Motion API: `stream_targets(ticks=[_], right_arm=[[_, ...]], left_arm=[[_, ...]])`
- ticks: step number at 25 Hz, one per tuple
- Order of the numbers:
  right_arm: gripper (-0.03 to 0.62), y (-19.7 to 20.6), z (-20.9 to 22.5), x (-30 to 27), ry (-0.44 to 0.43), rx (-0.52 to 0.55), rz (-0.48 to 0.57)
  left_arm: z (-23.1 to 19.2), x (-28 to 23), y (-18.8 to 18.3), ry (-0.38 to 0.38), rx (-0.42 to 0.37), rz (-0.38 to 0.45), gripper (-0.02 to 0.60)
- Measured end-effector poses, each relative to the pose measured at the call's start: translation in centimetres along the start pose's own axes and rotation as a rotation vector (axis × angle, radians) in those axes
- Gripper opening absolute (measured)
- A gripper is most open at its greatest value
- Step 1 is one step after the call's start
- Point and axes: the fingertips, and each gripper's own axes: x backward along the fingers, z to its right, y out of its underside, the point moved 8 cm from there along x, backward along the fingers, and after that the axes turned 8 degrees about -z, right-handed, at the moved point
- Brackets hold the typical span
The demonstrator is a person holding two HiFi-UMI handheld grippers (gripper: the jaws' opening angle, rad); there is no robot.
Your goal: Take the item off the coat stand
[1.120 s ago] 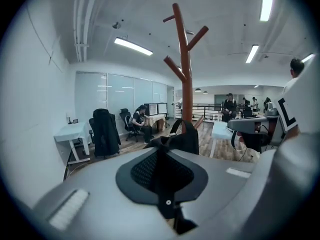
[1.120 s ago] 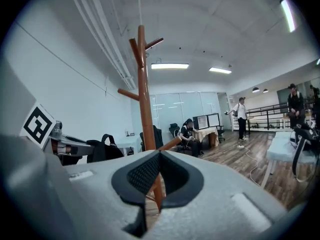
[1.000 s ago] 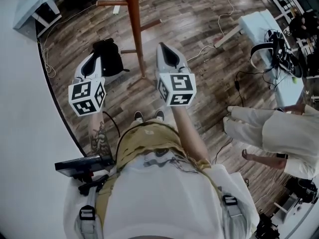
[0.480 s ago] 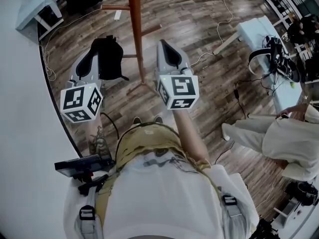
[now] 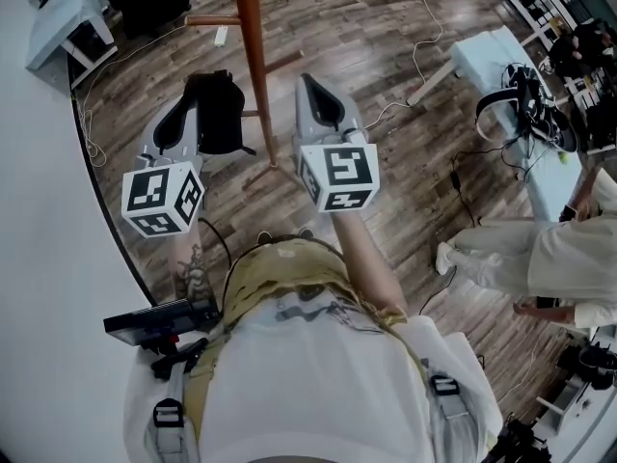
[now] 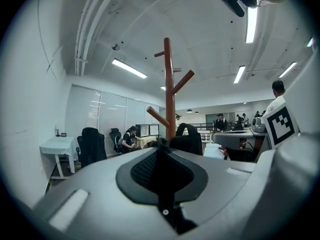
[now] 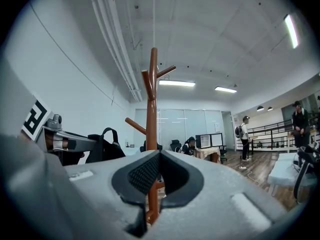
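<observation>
The orange-brown coat stand [image 5: 253, 61] rises from the wood floor just ahead of me; its pegs [image 6: 183, 82] show bare in both gripper views. A black bag [image 5: 214, 114] hangs from the tip of my left gripper [image 5: 196, 99], which is shut on it, left of the pole and clear of the pegs. The bag [image 6: 187, 140] shows just past the left gripper's [image 6: 161, 143] closed jaws. My right gripper [image 5: 307, 81] is shut and holds nothing, right of the pole. In the right gripper view the stand [image 7: 152, 99] is straight ahead of the right gripper [image 7: 159, 153], with the bag [image 7: 105, 148] at the left.
A white wall curves along the left. A white table [image 5: 58, 13] stands at the back left, and a white bench [image 5: 501, 61] with headphones and cables at the right. A person in light clothes [image 5: 540, 258] stands close on the right. Cables [image 5: 434, 41] trail over the floor.
My left gripper has risen a little with the bag still in it. The person on the right has shifted. The right gripper has hardly moved.
</observation>
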Motion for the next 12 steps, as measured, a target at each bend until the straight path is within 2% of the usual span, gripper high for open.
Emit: stream_targets(ticks=[12], right_arm=[[-0.002, -0.65, 0.19, 0.16, 0.005, 0.006, 0.005]], left_arm=[[0.63, -0.31, -0.38, 0.031, -0.010, 0.000, 0.009]])
